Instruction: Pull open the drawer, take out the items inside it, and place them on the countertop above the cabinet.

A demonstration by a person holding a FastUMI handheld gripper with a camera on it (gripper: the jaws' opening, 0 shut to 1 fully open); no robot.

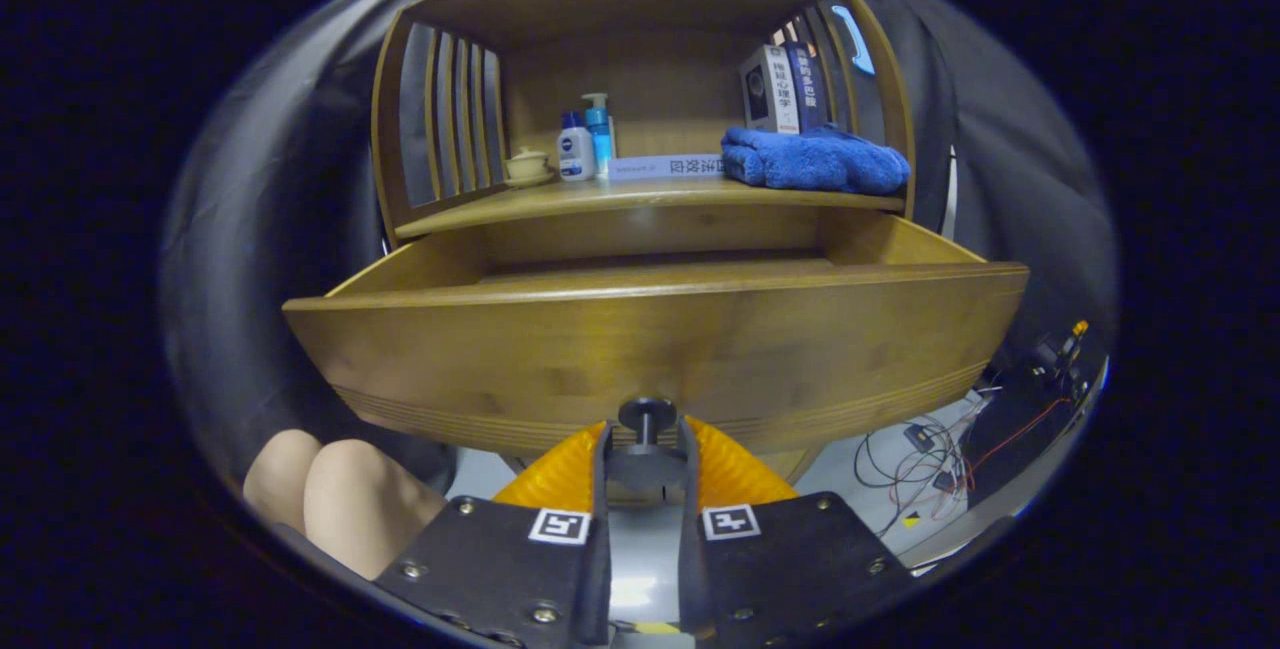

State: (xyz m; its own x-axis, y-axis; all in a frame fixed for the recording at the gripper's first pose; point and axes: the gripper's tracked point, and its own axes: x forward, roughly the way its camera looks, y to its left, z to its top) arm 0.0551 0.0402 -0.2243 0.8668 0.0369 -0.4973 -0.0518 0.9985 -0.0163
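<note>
Gripping the drawer knob [646, 416], the gripper [646, 449] has both fingers closed on its stem. Wooden drawer [660, 349] stands pulled well out, front panel right at the fingertips, long axis running across them. Interior lies beyond and above the panel's top edge; contents hidden from here. Countertop [640, 197] sits higher and farther back, carrying bottles [585, 144], a blue towel [815, 159], books [785, 87]. Free room looks mid-shelf, by my judgement.

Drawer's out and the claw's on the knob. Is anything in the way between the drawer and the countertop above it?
Nothing visible blocks that path. The claw is shut on the knob; above the open drawer the countertop has bare front edge, with a blue towel at one end.
</note>
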